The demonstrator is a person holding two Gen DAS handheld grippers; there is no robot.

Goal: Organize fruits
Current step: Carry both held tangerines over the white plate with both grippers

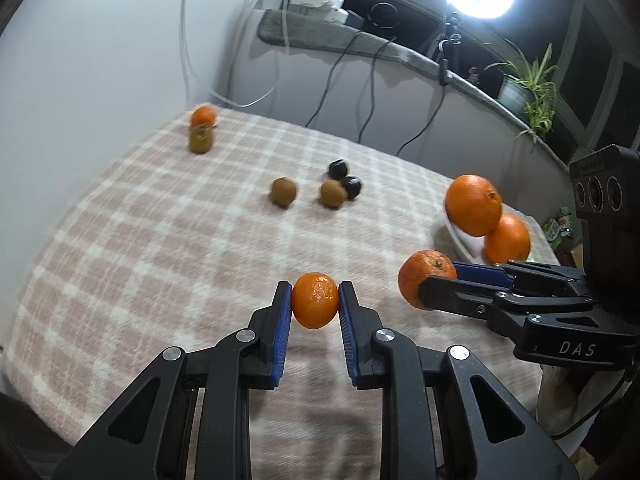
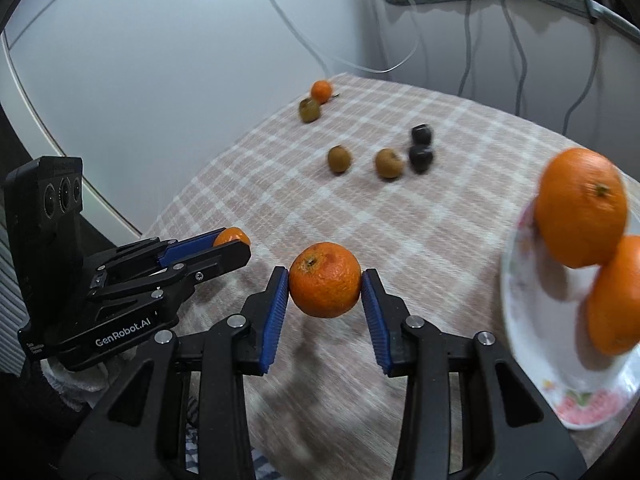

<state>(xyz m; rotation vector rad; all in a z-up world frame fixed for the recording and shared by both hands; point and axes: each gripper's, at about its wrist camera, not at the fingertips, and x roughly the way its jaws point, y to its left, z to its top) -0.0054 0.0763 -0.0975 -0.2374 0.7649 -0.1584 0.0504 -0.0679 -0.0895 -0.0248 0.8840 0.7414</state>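
Note:
My left gripper (image 1: 315, 292) is shut on a small tangerine (image 1: 315, 304), held just above the checked cloth. My right gripper (image 2: 325, 276) is shut on a larger, rough-skinned tangerine (image 2: 325, 284), also lifted off the cloth. Each gripper shows in the other's view: the right gripper (image 1: 438, 278) with its tangerine (image 1: 418, 274) close beside the plate, the left gripper (image 2: 234, 242) at the left with its tangerine (image 2: 234, 235). A white flowered plate (image 2: 516, 320) at the right holds two big oranges (image 2: 580, 208) (image 2: 616, 296).
On the pink checked cloth (image 1: 160, 240) lie two brown kiwis (image 1: 284, 191) (image 1: 333, 193) and two dark fruits (image 1: 339, 169) (image 1: 352, 187). At the far corner sit a small orange (image 1: 203, 116) and a greenish fruit (image 1: 201, 140). A wall, cables and a ring light stand behind.

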